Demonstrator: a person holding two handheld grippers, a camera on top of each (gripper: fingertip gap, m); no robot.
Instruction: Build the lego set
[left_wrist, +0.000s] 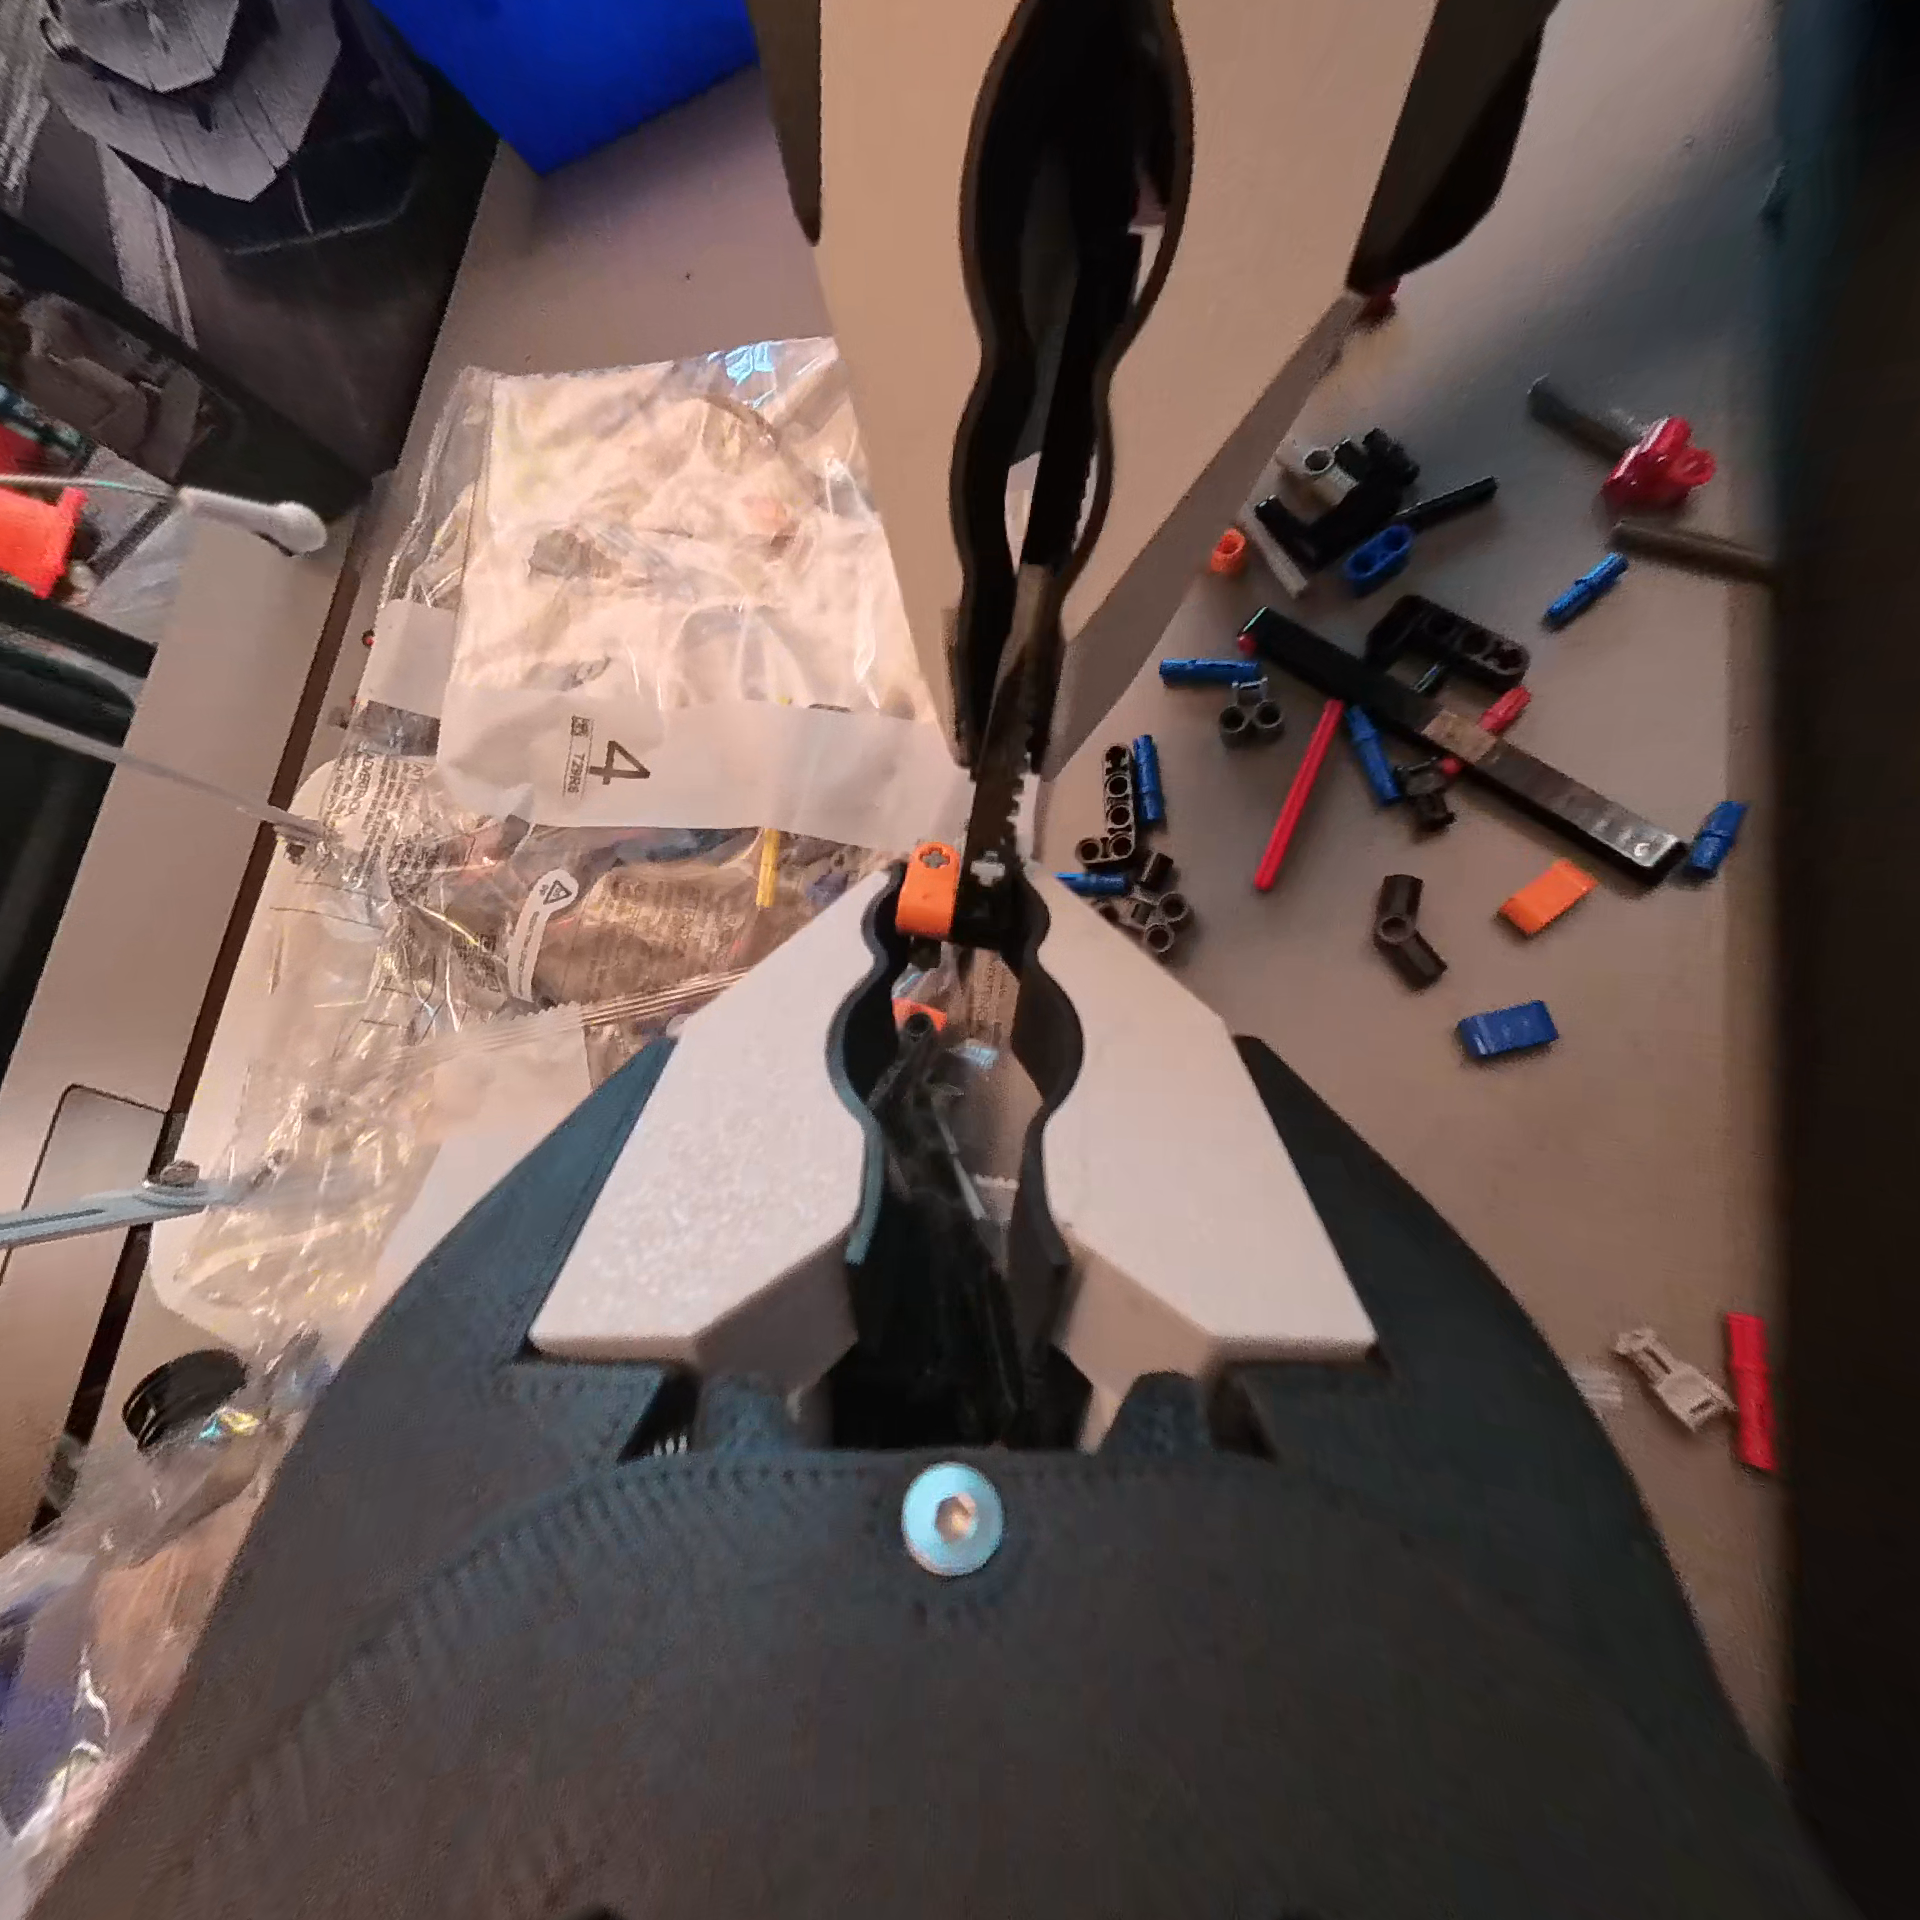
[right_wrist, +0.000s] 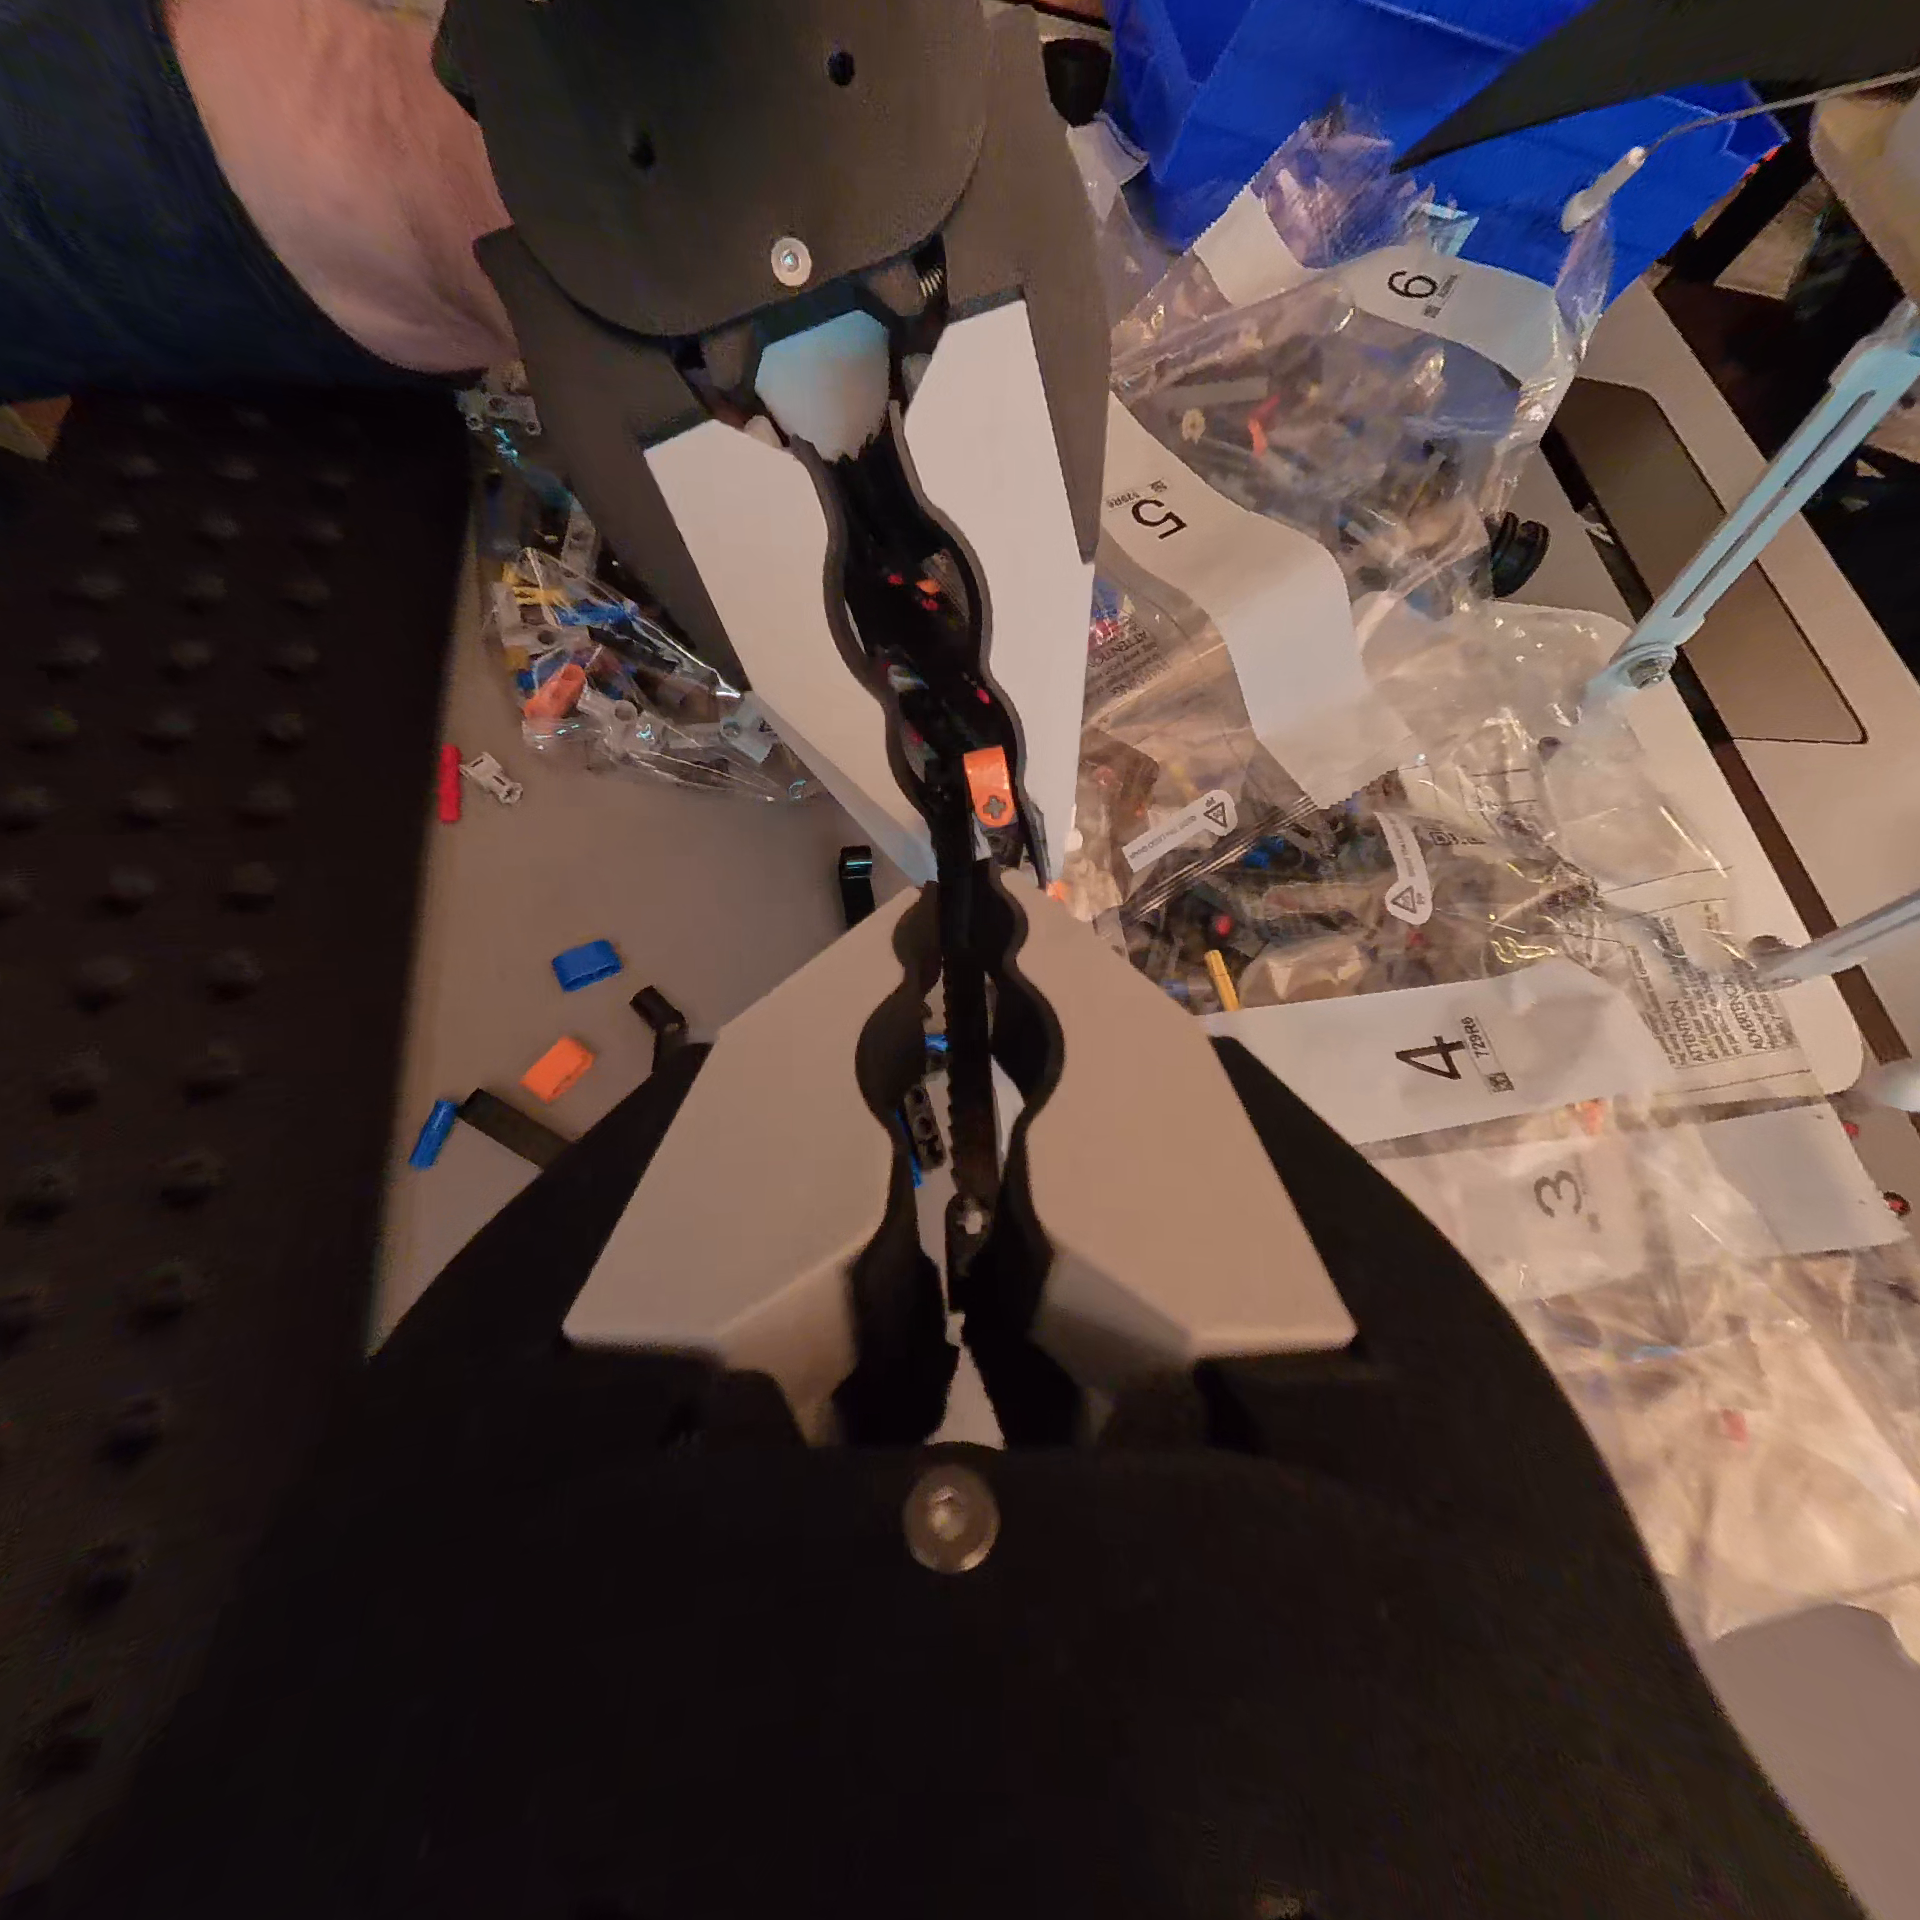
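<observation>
Fingers (left_wrist: 748, 1122) of left gripper (left_wrist: 961, 914) pinched on black lego assembly (left_wrist: 992, 883) with orange connector (left_wrist: 930, 883) | right gripper (right_wrist: 971, 914) clamped on its toothed end, tip to tip | loose pieces (left_wrist: 1392, 707) on table (left_wrist: 1299, 1091) beside bags (left_wrist: 623, 675).

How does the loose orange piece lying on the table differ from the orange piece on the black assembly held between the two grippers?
The loose orange piece is a smooth flat tile lying on the table; the orange connector is rounded with a cross-shaped hole. The tile lies free, while the connector is fixed to the black assembly held aloft by the left gripper and right gripper. Both are bright orange.
</observation>
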